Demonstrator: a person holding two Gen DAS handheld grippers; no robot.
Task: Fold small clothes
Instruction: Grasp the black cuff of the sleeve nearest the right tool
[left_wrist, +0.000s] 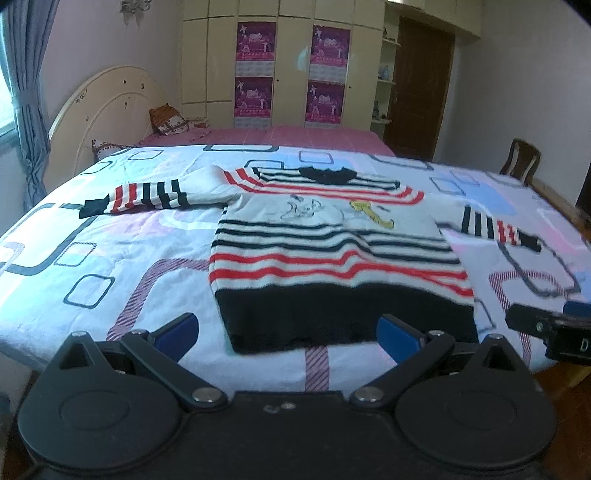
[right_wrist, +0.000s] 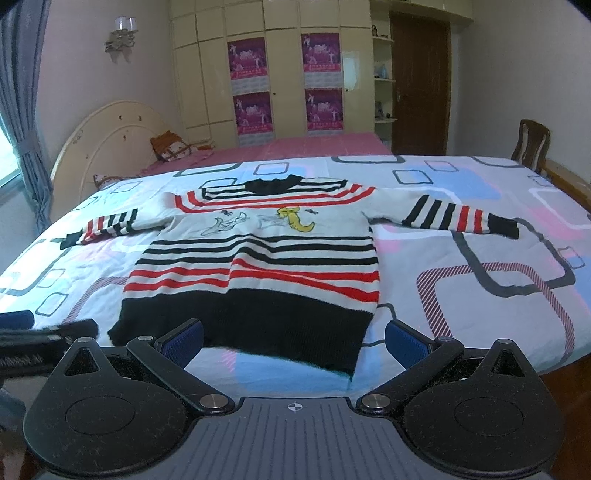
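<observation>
Left gripper (left_wrist: 288, 338) and right gripper (right_wrist: 293, 341) spread wide, sweater (right_wrist: 255, 266) flat, wall lamp (right_wrist: 122, 37) clear only from right, hem perhaps untouched

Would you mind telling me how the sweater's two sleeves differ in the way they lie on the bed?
The left sleeve bends partway and its black cuff droops toward the bed's near side, while the right sleeve runs out nearly straight. The left sleeve looks rumpled near the shoulder; the right sleeve lies flatter. Both show black and red stripes ending in a black cuff, and neither is folded in yet.
</observation>
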